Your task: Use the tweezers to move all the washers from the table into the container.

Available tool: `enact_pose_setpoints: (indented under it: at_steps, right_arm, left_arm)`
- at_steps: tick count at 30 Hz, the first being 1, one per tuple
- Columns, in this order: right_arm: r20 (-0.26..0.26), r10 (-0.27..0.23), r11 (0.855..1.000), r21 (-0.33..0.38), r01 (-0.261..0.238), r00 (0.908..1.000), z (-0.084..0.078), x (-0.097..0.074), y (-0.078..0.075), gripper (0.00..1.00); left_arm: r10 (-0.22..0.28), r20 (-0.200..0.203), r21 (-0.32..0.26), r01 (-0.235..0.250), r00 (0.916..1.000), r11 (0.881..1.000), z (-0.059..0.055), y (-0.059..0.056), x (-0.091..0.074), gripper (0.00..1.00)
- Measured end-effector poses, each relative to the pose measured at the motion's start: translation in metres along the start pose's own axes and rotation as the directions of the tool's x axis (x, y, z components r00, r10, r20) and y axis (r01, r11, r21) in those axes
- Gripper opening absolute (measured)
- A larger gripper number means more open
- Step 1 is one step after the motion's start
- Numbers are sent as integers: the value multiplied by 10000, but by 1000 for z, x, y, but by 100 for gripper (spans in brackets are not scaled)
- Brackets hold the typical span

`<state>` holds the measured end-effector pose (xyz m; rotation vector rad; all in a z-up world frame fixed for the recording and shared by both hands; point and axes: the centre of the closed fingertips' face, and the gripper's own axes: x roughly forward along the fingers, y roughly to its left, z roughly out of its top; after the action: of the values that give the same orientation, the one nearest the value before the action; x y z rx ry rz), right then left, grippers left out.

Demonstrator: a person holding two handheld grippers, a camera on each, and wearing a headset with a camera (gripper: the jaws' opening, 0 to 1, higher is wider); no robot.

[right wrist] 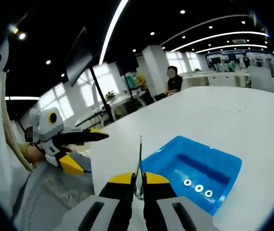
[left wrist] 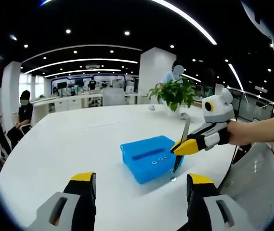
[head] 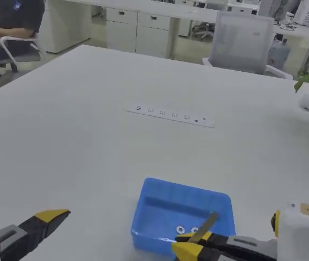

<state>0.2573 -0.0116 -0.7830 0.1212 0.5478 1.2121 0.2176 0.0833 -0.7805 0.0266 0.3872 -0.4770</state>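
Picking one small silver metal washer off the white table looks to be the step in hand; this washer lies on the table just beside the near corner of the blue rectangular plastic container, outside its wall; three more washers lie in a row inside the container, on its floor. The right gripper has its yellow-tipped jaws pressed together on the thin grey metal tweezers, whose points hang just above the loose washer, beside the container; whether the points touch it I cannot tell. The left gripper has its jaws spread wide and holds nothing, well apart from the container. To do the step well, I judge that the points should come down one on each side of the washer's rim, or one through its hole; they should close gently, so that the flat ring does not flick away; the lift needs only to clear the container wall, with the release low over its floor.
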Motion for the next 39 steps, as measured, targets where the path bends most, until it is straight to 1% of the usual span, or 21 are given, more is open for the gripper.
enact_pose_setpoints:
  at_steps: [1, 3, 7, 11, 14, 16, 18, 20, 22, 26, 28, 29, 31, 34, 39]
  right_arm:
    - [293, 10, 9998, 212, -17, 9996, 7, -1, -2, 3]
    - [619, 178, 9988, 447, -205, 9979, 17, -2, -4, 3]
    - [878, 86, 9973, 715, -149, 9961, 30, -1, -13, 3]
    - [967, -120, 9947, 1027, 20, 9952, 38, 6, -29, 3]
    - [854, -231, 9916, 1286, 120, 9961, 40, 16, -40, 3]
    - [780, -221, 9907, 1356, 113, 9967, 39, 20, -45, 3]
    - [632, -221, 9910, 1330, 136, 9978, 38, 26, -48, 3]
    - [470, -236, 9917, 1276, 174, 9986, 36, 30, -51, 3]
    - [241, -242, 9926, 1192, 212, 9994, 32, 34, -56, 3]
    - [-144, -400, 9923, 1167, 415, 9991, 24, 42, -68, 3]
    - [-337, -499, 9917, 1165, 536, 9982, 20, 45, -74, 3]
    - [-464, -558, 9907, 1215, 611, 9974, 16, 47, -77, 3]
    - [-633, -650, 9894, 1259, 726, 9959, 11, 49, -80, 3]
    - [-789, -635, 9892, 1273, 733, 9949, 6, 51, -81, 3]
    - [-926, -676, 9896, 1203, 786, 9934, 3, 53, -83, 3]
  left_arm:
    - [11, -6, 3, -11, 10000, 10000, 0, 0, 0, 78]
    - [10, 21, -26, -10, 10000, 10000, 0, 0, 0, 78]
    - [9, 0, -11, -9, 10000, 10000, 0, 0, 0, 78]
    - [12, -13, -7, -12, 10000, 10000, 0, 0, 0, 77]
    - [46, -10, -18, -46, 10000, 10000, 0, 1, 0, 77]
    - [69, 11, -13, -69, 10000, 10000, 0, 1, 0, 77]
    - [68, 10, -42, -68, 10000, 10000, 0, 2, 0, 77]
    - [92, 22, -34, -91, 10000, 10000, 3, -1, 0, 77]
    - [103, 44, -56, -103, 9999, 9999, 7, -4, 0, 77]
    - [110, 70, -82, -109, 9999, 9999, 10, -6, 0, 77]
    - [80, 30, -53, -80, 10000, 10000, 7, -5, 0, 77]
    - [42, 3, -34, -42, 10000, 10000, 8, -7, 0, 76]
    - [2, -21, -7, -2, 10000, 10000, 9, -9, 0, 76]
    - [-30, -40, -23, 30, 10000, 10000, 10, -10, 0, 76]
    - [-13, -65, -30, 12, 10000, 10000, 11, -11, 0, 76]
